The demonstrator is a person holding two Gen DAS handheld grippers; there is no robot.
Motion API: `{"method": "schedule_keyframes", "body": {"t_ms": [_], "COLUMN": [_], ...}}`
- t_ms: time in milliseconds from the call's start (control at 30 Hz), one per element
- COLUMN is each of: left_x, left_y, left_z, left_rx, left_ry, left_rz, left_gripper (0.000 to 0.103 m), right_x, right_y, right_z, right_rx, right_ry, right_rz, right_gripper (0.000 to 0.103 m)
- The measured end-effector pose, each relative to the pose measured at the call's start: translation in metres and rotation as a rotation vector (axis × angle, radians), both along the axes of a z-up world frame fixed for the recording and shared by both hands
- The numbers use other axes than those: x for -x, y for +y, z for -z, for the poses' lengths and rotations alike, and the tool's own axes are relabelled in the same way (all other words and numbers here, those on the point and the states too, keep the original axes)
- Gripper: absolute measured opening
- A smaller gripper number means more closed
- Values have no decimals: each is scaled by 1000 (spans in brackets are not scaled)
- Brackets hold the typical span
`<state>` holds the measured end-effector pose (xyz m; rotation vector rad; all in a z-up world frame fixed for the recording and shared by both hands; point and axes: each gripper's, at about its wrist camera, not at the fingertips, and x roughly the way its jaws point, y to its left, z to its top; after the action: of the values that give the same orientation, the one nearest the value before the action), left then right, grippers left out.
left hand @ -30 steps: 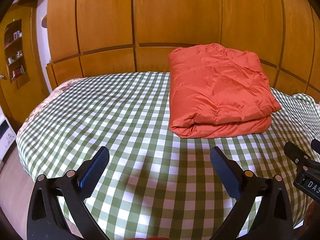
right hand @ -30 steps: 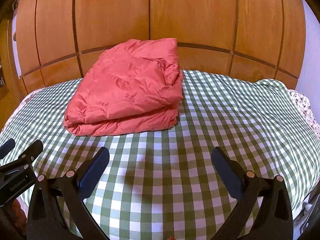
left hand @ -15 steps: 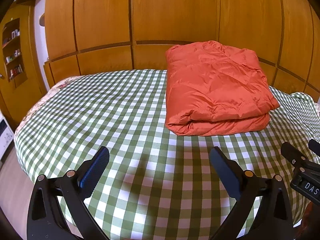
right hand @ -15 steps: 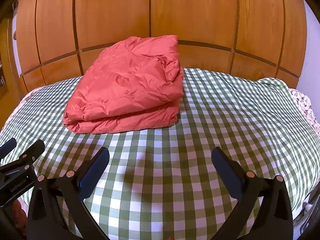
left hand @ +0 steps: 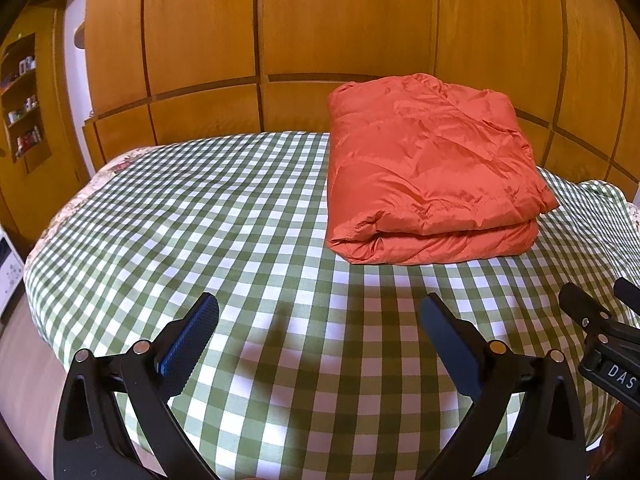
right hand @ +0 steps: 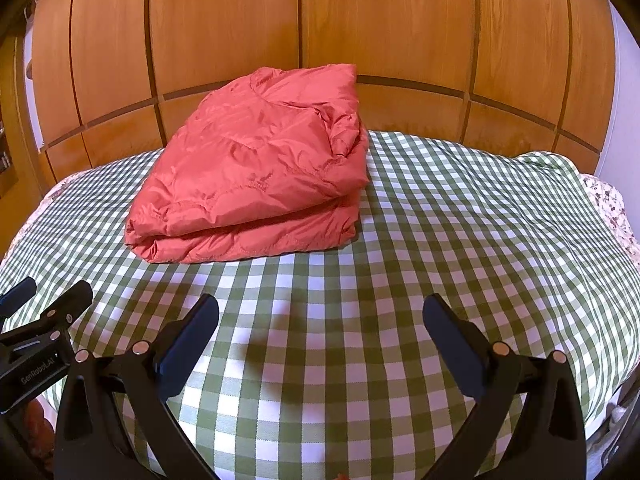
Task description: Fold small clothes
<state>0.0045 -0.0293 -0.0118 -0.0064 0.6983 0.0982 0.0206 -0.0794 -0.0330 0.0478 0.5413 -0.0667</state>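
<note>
A folded orange quilted jacket [left hand: 428, 172] lies on the green-and-white checked cloth [left hand: 208, 220] towards the back of the table. It also shows in the right wrist view [right hand: 256, 176], left of centre. My left gripper [left hand: 318, 320] is open and empty, held above the cloth in front of the jacket and to its left. My right gripper [right hand: 320, 320] is open and empty, held above the cloth in front of the jacket and to its right. Neither gripper touches the jacket.
A wooden panelled wall [left hand: 344, 24] stands right behind the table. A shelf with small bottles [left hand: 24, 96] is at the far left. The other gripper's body shows at the right edge of the left view [left hand: 600, 340] and the left edge of the right view [right hand: 36, 340].
Both grippers have drawn back slightly and tilted up; the jacket sits a little lower and further away in both views. The jacket has not moved.
</note>
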Motion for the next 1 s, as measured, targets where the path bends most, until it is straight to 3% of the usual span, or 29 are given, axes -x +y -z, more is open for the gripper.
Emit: {"method": "schedule_keyframes", "body": {"t_ms": [1000], "left_x": [-4], "left_y": [-9], "left_z": [7], "left_rx": [44], "left_ry": [35], "left_rz": [12], "left_gripper": [100], "right_x": [-7], "right_y": [-8], "right_z": [10], "right_rx": [-21], "right_ry": [33], "right_rz": [-3], "right_gripper": [101]}}
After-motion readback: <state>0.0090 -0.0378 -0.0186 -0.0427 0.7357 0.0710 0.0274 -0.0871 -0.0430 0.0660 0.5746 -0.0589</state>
